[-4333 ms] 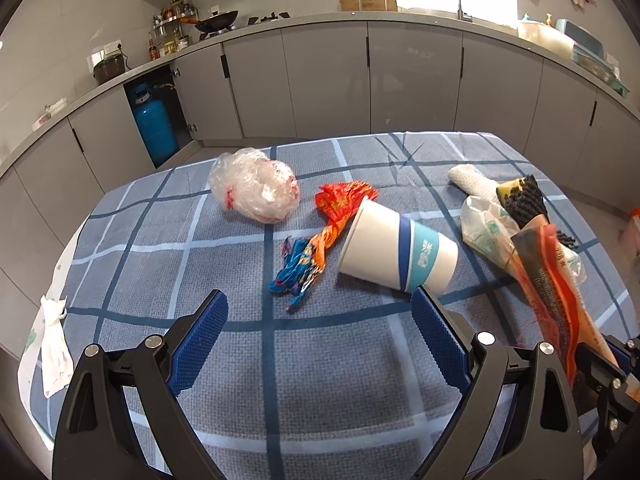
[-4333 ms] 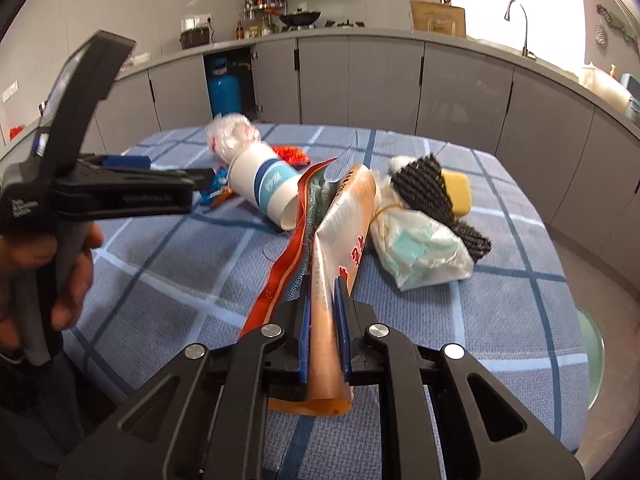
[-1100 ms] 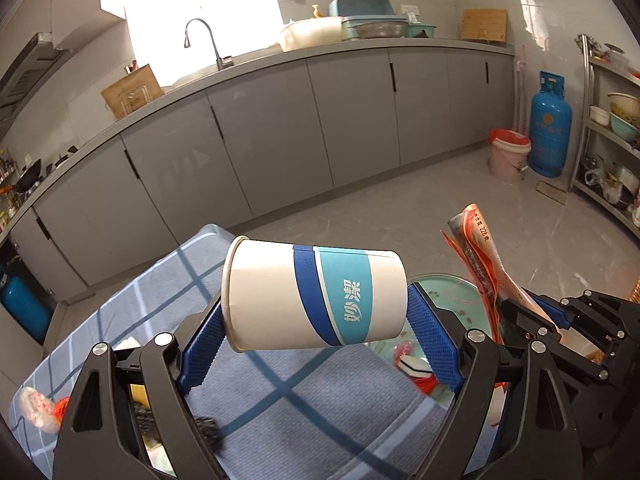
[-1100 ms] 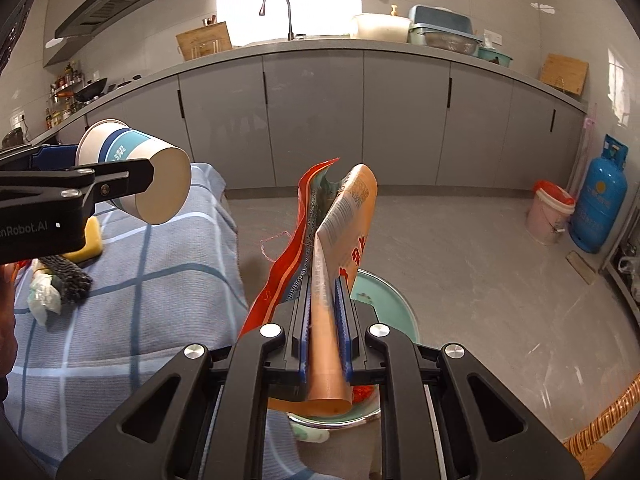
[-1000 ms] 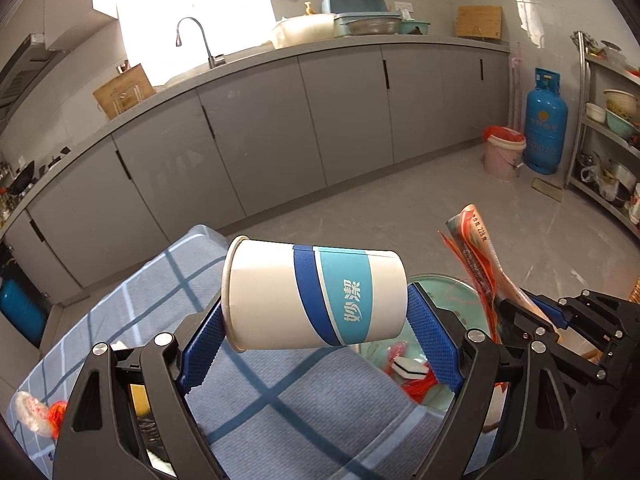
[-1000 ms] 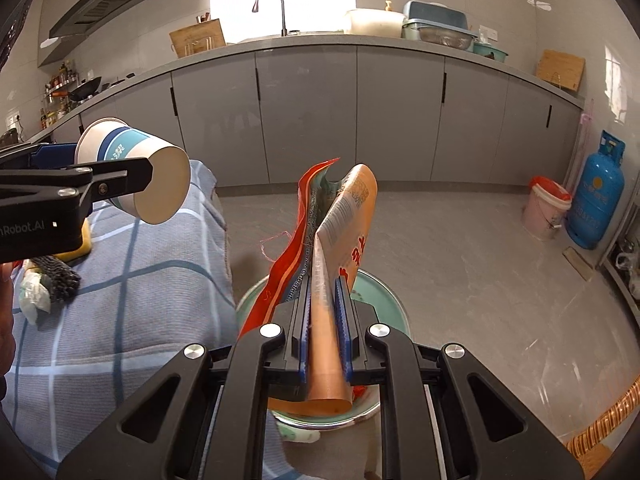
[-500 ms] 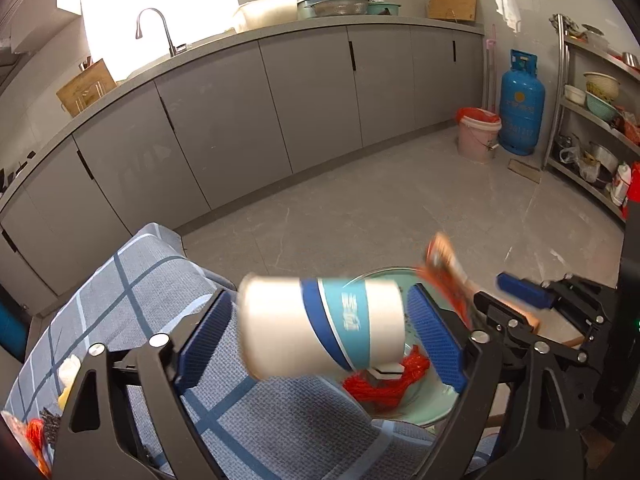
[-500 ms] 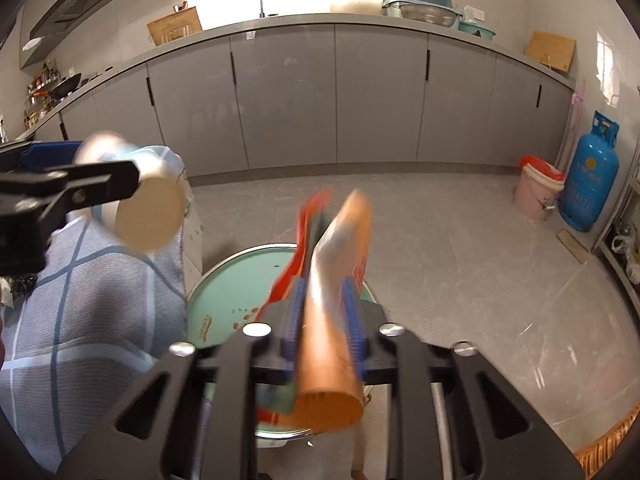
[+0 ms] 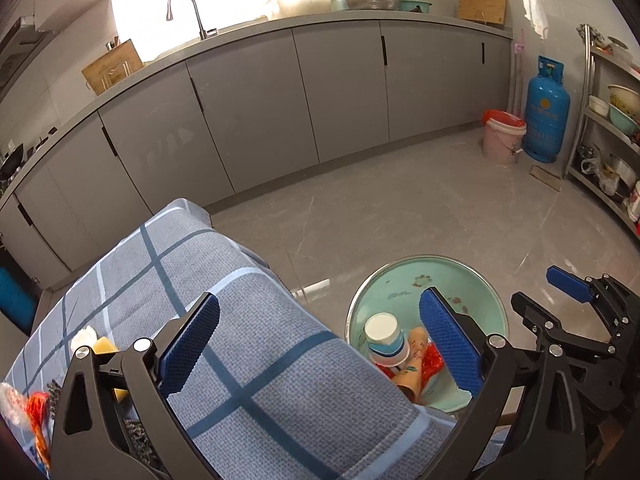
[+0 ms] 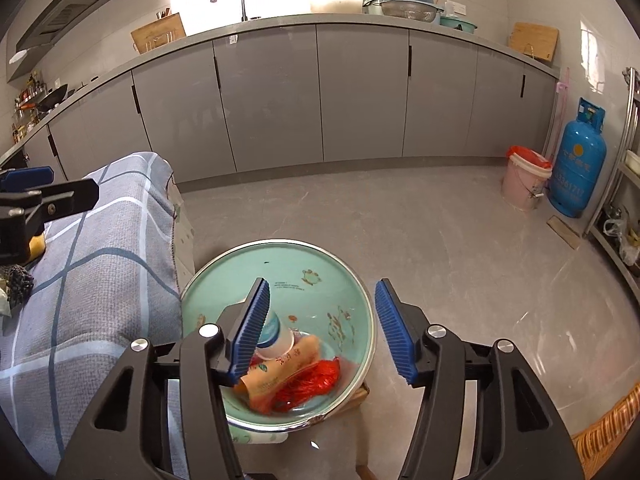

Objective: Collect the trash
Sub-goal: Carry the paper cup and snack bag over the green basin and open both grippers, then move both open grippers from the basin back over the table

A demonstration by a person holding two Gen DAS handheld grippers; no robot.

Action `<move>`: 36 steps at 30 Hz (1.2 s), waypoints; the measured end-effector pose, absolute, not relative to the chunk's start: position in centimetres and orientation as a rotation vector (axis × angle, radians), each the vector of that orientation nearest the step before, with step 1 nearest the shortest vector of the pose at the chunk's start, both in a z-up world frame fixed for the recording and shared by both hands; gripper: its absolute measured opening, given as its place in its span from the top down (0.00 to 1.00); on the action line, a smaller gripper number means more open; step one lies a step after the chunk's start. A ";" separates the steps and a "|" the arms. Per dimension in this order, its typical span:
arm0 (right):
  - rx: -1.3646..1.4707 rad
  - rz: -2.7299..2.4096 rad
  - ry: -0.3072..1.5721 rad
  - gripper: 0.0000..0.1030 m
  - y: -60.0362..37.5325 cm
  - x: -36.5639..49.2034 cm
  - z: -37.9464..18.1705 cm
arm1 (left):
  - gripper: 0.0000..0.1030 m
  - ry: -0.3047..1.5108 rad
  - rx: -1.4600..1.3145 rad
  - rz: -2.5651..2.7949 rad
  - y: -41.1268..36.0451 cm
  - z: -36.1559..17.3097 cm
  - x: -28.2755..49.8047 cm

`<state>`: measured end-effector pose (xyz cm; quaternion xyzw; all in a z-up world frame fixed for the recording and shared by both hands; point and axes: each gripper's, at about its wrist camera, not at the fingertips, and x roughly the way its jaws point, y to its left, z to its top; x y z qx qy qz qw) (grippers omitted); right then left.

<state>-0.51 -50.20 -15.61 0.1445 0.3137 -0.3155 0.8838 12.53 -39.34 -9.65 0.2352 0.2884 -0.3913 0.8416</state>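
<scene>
Both grippers are spread wide and carrying nothing: left gripper hangs over the table edge, right gripper right above the green basin. Neither pair of jaws touches anything.

Down in the basin: the paper cup lying on the orange snack wrapper, with a red net bag beside them. So that trash is in.

Further off on the checked tablecloth there's more to grab: yellow sponge, a black scrubber, some red bits at the far end.

Risk as I see it: the basin sits just beside the table, so swinging back carelessly could clip its rim and tip it.
</scene>
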 end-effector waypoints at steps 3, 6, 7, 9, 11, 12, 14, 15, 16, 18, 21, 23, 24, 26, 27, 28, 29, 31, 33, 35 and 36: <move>0.301 -0.646 0.653 0.45 -49.7 -0.4 -15.3 | 0.04 0.615 0.491 -0.826 -38.5 -9.5 12.2; 0.291 -0.634 0.655 0.45 -48.9 -0.2 -14.9 | 0.04 0.604 0.489 -0.816 -38.0 -9.1 12.0; 0.290 -0.631 0.655 0.44 -48.8 -0.1 -14.8 | 0.04 0.599 0.486 -0.814 -37.7 -8.9 11.9; 0.286 -0.625 0.654 0.44 -48.3 0.1 -14.6 | 0.04 0.592 0.481 -0.812 -37.2 -8.5 11.8; 0.283 -0.618 0.651 0.44 -47.8 0.3 -14.2 | 0.04 0.593 0.474 -0.810 -36.6 -8.1 11.7; 0.281 -0.615 0.649 0.44 -47.7 0.3 -14.1 | 0.04 0.593 0.470 -0.809 -36.3 -8.0 11.7; 0.275 -0.606 0.646 0.44 -47.0 0.5 -13.7 | 0.04 0.590 0.463 -0.806 -35.7 -7.7 11.6; 0.270 -0.599 0.645 0.44 -46.5 0.7 -13.5 | 0.04 0.585 0.460 -0.804 -35.3 -7.5 11.5; 0.266 -0.595 0.646 0.44 -46.3 0.8 -13.4 | 0.04 0.583 0.458 -0.801 -34.9 -7.3 11.5; 0.259 -0.584 0.648 0.44 -45.7 1.0 -13.2 | 0.04 0.585 0.447 -0.793 -34.1 -7.0 11.6; 0.248 -0.569 0.654 0.44 -44.5 1.4 -12.9 | 0.04 0.589 0.437 -0.772 -32.9 -6.6 11.7; 0.242 -0.559 0.652 0.44 -43.8 1.7 -12.7 | 0.04 0.585 0.434 -0.757 -32.1 -6.4 11.9; 0.236 -0.553 0.650 0.44 -43.4 1.9 -12.4 | 0.04 0.582 0.432 -0.746 -31.6 -6.3 12.0; 0.228 -0.541 0.648 0.44 -42.7 2.2 -12.1 | 0.04 0.577 0.428 -0.730 -30.6 -6.0 12.2; 0.223 -0.531 0.647 0.44 -42.2 2.5 -11.8 | 0.04 0.577 0.424 -0.726 -30.2 -5.9 12.2; 0.218 -0.522 0.645 0.44 -41.7 2.8 -11.5 | 0.04 0.576 0.416 -0.719 -29.4 -5.6 12.3; 0.213 -0.513 0.643 0.44 -41.2 2.9 -11.3 | 0.04 0.576 0.411 -0.712 -28.8 -5.5 12.4; 0.200 -0.491 0.639 0.44 -40.0 3.3 -10.7 | 0.04 0.574 0.400 -0.700 -27.5 -5.0 12.5; 0.183 -0.468 0.638 0.44 -38.8 3.8 -10.3 | 0.04 0.570 0.387 -0.690 -26.2 -4.6 12.6; 0.166 -0.441 0.638 0.44 -37.4 4.4 -9.8 | 0.04 0.564 0.378 -0.673 -24.7 -4.2 12.7; 0.160 -0.431 0.638 0.44 -36.9 4.6 -9.7 | 0.04 0.562 0.373 -0.670 -24.0 -4.1 12.7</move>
